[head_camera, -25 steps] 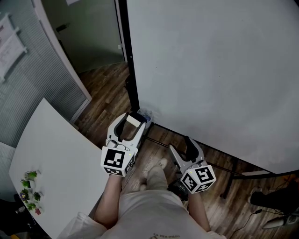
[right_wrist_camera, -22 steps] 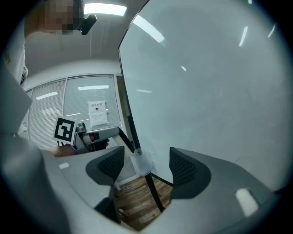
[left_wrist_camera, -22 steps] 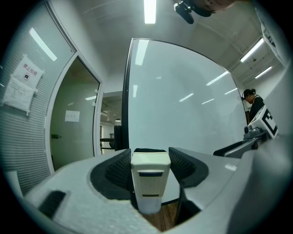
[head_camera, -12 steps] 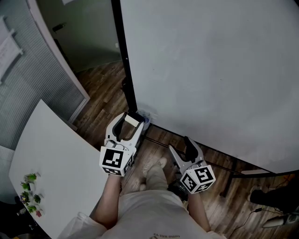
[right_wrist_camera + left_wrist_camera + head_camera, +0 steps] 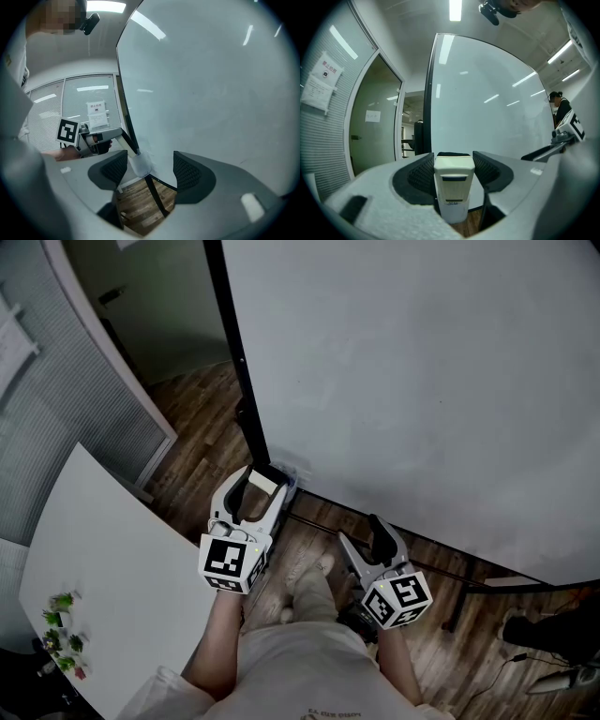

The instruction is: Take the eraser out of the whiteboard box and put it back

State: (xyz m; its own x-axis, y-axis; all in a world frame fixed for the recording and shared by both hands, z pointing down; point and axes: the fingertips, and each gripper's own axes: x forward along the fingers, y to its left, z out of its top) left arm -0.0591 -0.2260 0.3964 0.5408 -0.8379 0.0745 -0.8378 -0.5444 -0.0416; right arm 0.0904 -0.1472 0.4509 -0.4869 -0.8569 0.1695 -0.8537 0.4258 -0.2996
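- Two grippers are in shot, both held low in front of the big whiteboard (image 5: 422, 381).
- The left gripper (image 5: 453, 157) is clamped on the eraser (image 5: 453, 180). It's a cream block with a dark strip on its face, standing upright between the two black ribbed pads in that gripper's own view. The jaws sit at a middling width because the eraser fills the gap.
- From the head view, the eraser is right at the whiteboard box (image 5: 292, 472), the little clear box at the bottom left corner of the board. Honestly can't tell if its far end is inside the box or just over it.
- The right gripper (image 5: 150, 161) is empty, with its jaws well apart and nothing touching the pads. Through the gap you can see the box, a black strut (image 5: 153, 194) and the wood floor (image 5: 139, 208). The left gripper shows at the left of that shot.
- In the head view the right gripper is off to the right of the left one, clear of the box and over the floor.
- A white counter (image 5: 103, 577) fills the lower left of the head view. A few small green plants (image 5: 62, 598) sit near its edge, well apart from both grippers.
- Another person (image 5: 559, 105) shows at the far right of the left gripper view, past the board.
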